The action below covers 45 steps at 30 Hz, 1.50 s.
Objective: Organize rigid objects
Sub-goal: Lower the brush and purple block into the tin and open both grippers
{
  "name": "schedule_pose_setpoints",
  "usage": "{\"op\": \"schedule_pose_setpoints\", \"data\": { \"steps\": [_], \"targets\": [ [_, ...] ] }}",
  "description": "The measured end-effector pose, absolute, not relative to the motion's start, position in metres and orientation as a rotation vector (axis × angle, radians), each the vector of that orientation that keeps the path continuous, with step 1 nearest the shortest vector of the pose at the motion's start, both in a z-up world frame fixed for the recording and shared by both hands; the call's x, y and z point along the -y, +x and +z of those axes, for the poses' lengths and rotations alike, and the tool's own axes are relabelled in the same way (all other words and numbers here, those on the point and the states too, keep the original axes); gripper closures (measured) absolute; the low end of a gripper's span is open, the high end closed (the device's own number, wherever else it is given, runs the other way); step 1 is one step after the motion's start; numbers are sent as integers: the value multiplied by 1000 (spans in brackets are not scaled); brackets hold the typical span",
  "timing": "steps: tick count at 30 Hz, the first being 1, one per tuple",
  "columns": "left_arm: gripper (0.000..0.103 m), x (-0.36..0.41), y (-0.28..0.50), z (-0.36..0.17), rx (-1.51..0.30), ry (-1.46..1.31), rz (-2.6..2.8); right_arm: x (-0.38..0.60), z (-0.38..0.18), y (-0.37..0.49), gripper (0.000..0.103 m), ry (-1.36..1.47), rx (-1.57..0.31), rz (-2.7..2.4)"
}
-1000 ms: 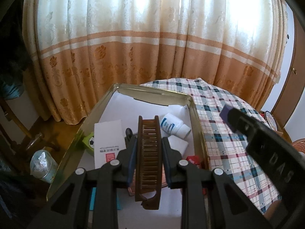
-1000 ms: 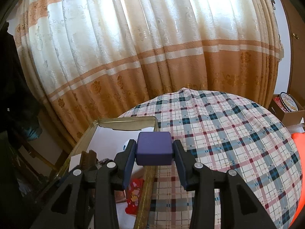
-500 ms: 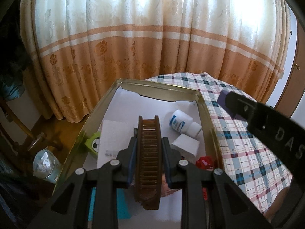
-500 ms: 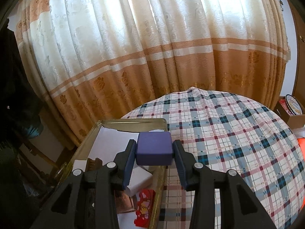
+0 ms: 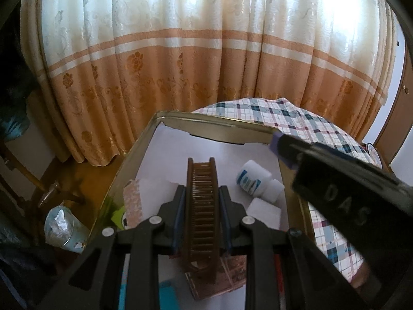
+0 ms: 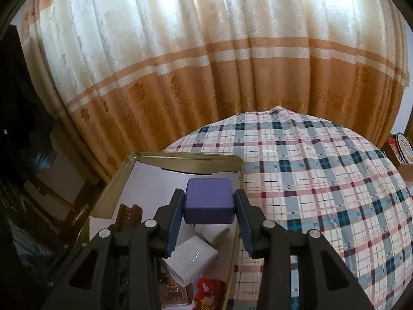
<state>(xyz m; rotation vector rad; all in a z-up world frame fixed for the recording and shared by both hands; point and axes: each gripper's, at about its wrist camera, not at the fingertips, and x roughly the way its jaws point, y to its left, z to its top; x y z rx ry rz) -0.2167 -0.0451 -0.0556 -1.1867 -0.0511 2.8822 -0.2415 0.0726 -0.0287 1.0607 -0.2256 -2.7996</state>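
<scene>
The left gripper (image 5: 202, 206) is clamped on a brown comb (image 5: 202, 199), a ridged plastic-looking bar with fine close teeth that runs lengthwise out past the fingertips, held above the inside of a shallow rectangular metal tin (image 5: 219, 129) with a dull gold rim and a white paper lining. Ahead and to the right of this gripper, a small white bottle (image 5: 254, 179) with a blue label lies on its side on the lining, and just below it sits a smooth white block (image 5: 263, 213). Under the comb's near end lies a flat copper-coloured box (image 5: 219, 276) with a grid pattern. To the left of the fingers, a green card with a football print (image 5: 120, 215) rests by the tin's left wall.

The right gripper (image 6: 209, 206) is closed on a matte purple block (image 6: 209, 201), cube-like with rounded edges, squeezed flat between the two blue-padded fingers (image 6: 175, 222). It is held over the tin's right side, close to its right wall (image 6: 238, 180). Below it lies a glossy white rectangular charger (image 6: 192, 261). To the right of this gripper a soft checked cloth (image 6: 322, 193) in blue, red and cream covers the table, and pleated cream and orange curtains (image 6: 206, 64) hang behind
</scene>
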Motion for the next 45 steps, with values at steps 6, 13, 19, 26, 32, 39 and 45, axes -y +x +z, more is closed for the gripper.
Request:
{"op": "schedule_pose_setpoints", "data": {
  "steps": [6, 13, 19, 26, 32, 39, 45],
  "targets": [
    [79, 42, -225, -54, -2, -1239, 2864, -70, -39, -259, 60, 1162, 245, -2744],
    [79, 41, -223, -55, -34, -1246, 2862, -68, -44, -262, 60, 1200, 254, -2698],
    [79, 42, -218, -52, -42, -1254, 2857, -64, -45, -263, 60, 1226, 258, -2656],
    [79, 39, -212, -55, -61, -1241, 2849, -57, -50, -256, 60, 1265, 257, -2610],
    [19, 34, -200, -48, -77, -1163, 2857, -66, -46, -243, 31, 1213, 333, -2610],
    [1, 31, -190, -45, -94, -1106, 2908, -83, -33, -219, 23, 1088, 370, -2719],
    [1, 30, -184, -50, -96, -1120, 2903, -84, -38, -210, 23, 1100, 382, -2729]
  ]
}}
